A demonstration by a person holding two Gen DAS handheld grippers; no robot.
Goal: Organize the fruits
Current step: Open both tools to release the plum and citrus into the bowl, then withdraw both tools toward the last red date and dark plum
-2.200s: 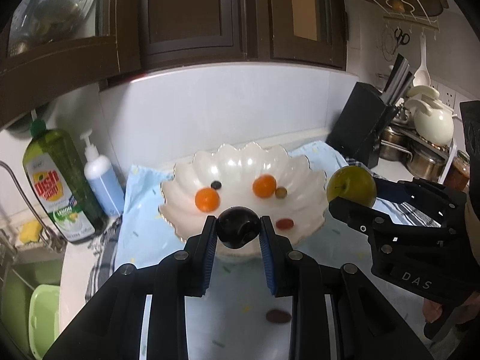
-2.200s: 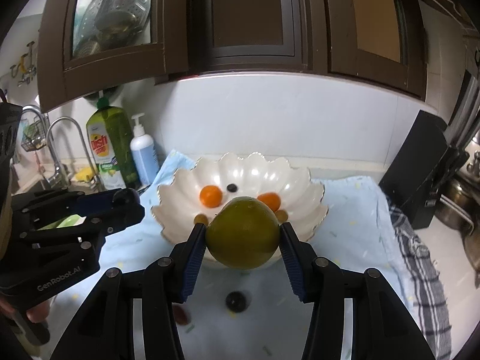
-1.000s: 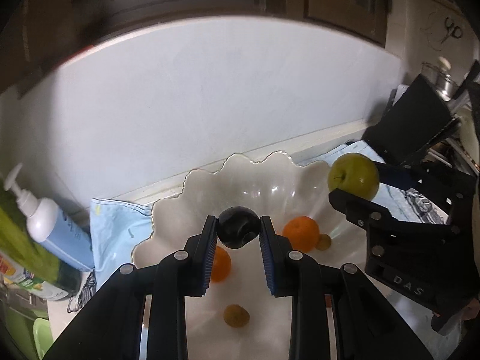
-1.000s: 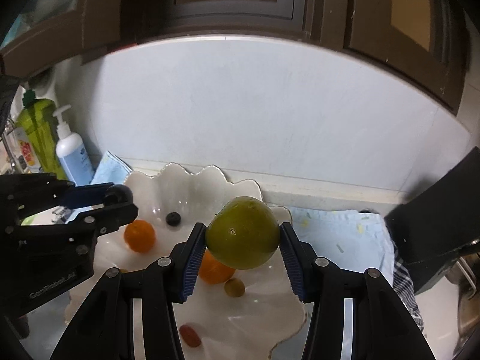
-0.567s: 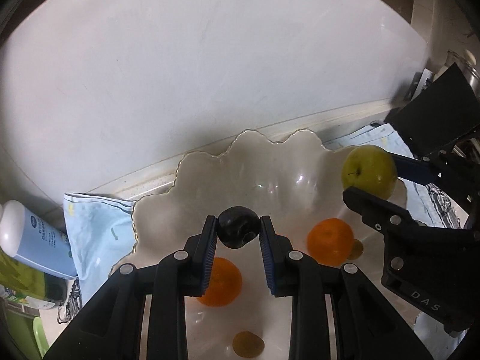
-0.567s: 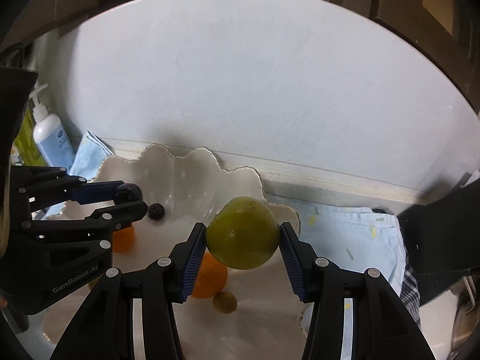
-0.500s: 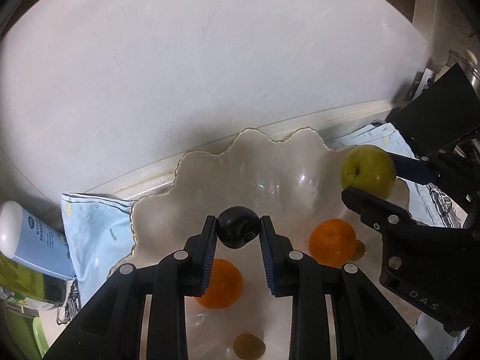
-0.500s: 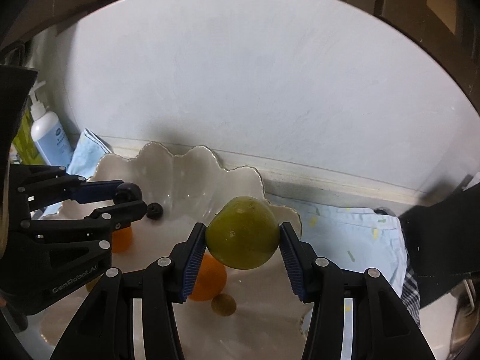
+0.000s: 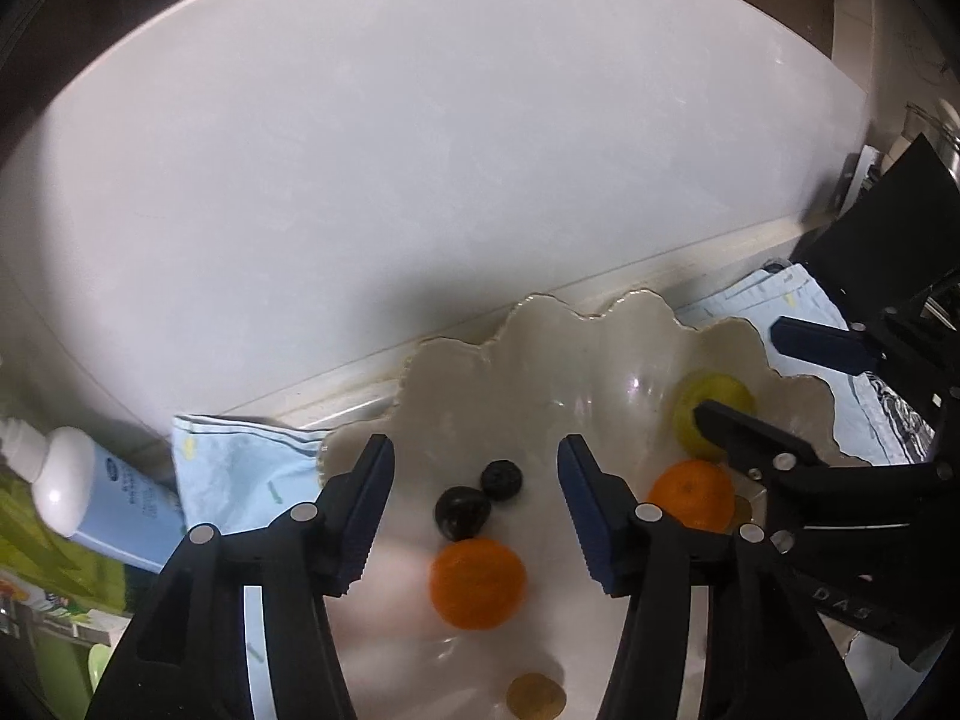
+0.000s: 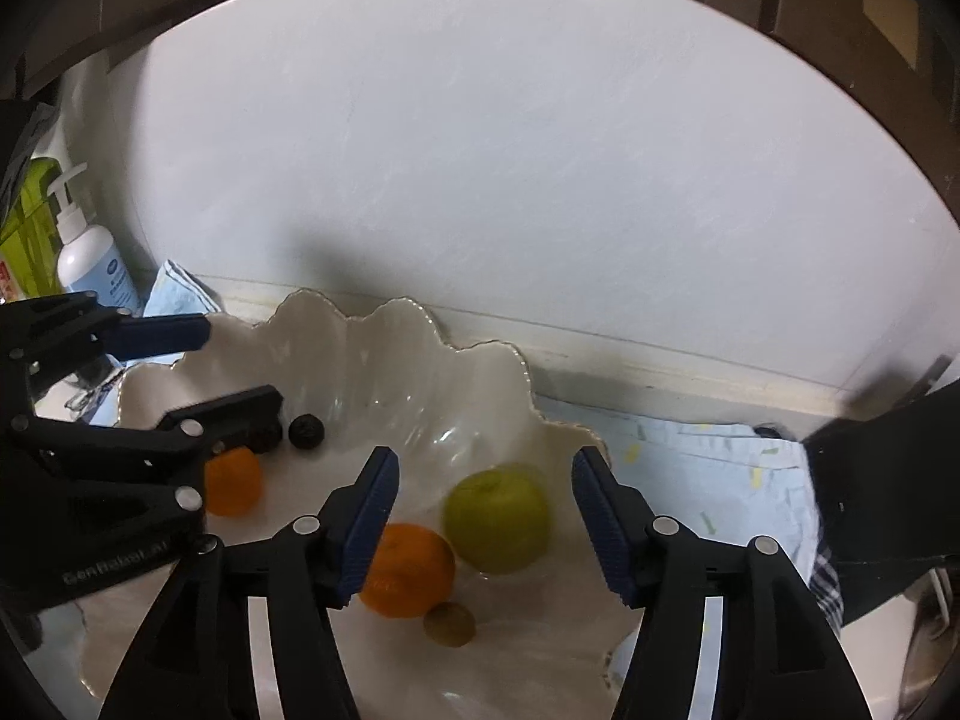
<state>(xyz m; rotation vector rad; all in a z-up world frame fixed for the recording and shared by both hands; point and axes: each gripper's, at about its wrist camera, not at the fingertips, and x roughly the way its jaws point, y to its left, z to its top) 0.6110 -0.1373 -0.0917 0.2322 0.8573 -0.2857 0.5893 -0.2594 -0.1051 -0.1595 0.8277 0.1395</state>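
Glossy ceramic bowl (image 10: 384, 354), soft cloth (image 10: 720, 462)

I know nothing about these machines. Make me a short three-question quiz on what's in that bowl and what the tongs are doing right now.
1. True or false: the right tongs grip the green apple.
2. How many orange fruits lie in the scalloped bowl?
3. The left tongs stand over: A) a dark plum, B) a banana, C) a cup.

Key: 1. False; the tongs are opening and the apple lies free in the bowl. 2. Two. 3. A.
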